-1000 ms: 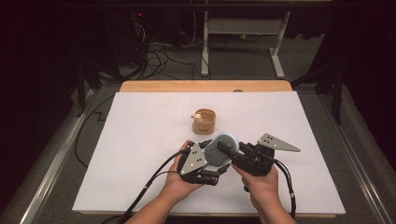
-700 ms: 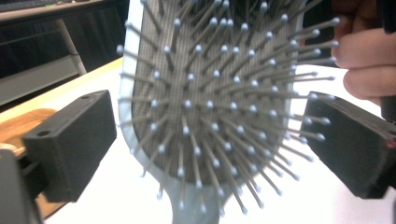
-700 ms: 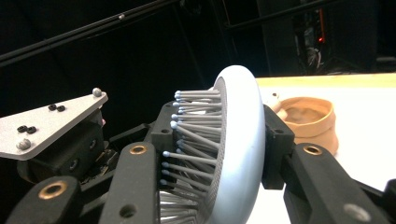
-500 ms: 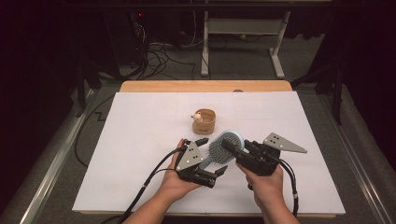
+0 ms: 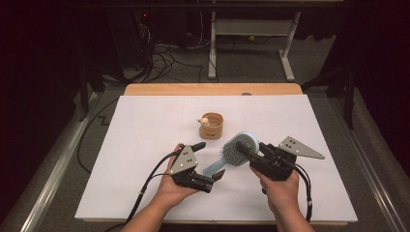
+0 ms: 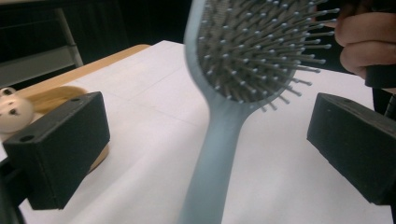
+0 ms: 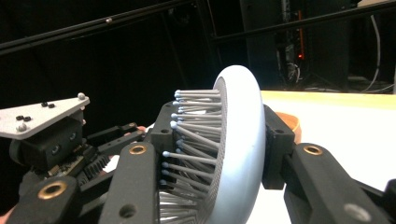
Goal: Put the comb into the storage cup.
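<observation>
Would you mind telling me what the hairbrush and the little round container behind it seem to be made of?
The hairbrush looks like matte pale-blue plastic: smooth, evenly coloured handle and rim. Its bristles seem thin grey pins with small ball tips, plastic or metal; I cannot tell. The round container appears to be light wood or bamboo, tan with a low sheen. The small cream figure on it might be ceramic or plastic.

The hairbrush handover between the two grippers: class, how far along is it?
Done: the right gripper is clamped on the hairbrush head, lifted off the table. In hand: the left gripper is open, its jaws either side of the handle without touching. Left: closing on the handle, if that is the aim.
</observation>
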